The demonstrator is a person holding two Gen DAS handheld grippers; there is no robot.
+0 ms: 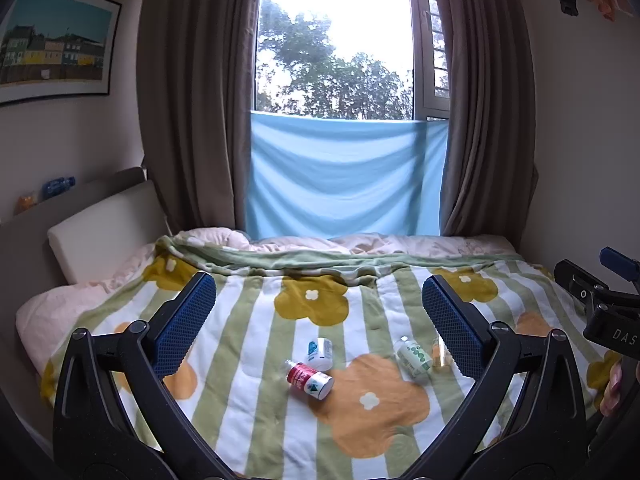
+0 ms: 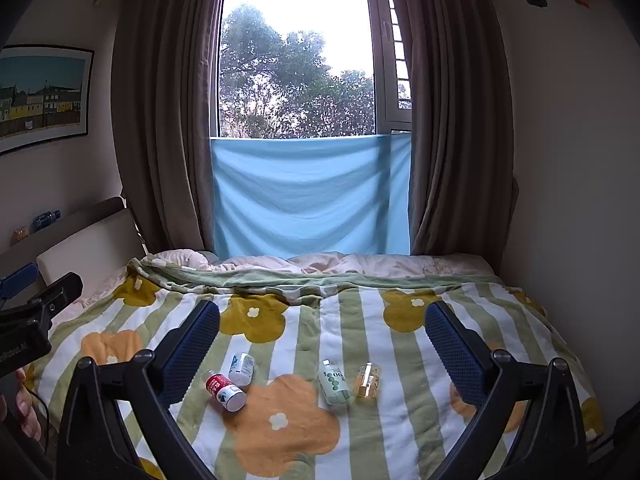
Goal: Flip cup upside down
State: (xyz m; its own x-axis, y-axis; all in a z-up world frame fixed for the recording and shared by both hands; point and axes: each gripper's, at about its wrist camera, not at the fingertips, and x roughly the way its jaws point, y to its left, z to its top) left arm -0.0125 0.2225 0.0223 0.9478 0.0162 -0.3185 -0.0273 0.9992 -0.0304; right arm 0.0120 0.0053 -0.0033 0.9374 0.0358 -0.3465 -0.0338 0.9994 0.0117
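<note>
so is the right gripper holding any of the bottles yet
No, the right gripper is open with nothing between its fingers, and the red bottle lies on the blanket.

Small clear cup [image 1: 441,354] half hidden behind left claw's finger [image 1: 454,330].

Green and white stripes run down the blanket [image 2: 360,360], dotted with mustard and orange flowers with white centres. One bottle [image 2: 225,391] shows red with a white end; another [image 2: 242,367] is white with teal marks; a third [image 2: 333,387] pale with green dots. The clear cup [image 2: 367,380] glows amber. Blue textured pads [image 2: 452,350] on black fingers, a sky-blue cloth [image 2: 310,196], and brown curtains [image 2: 160,120].
</note>
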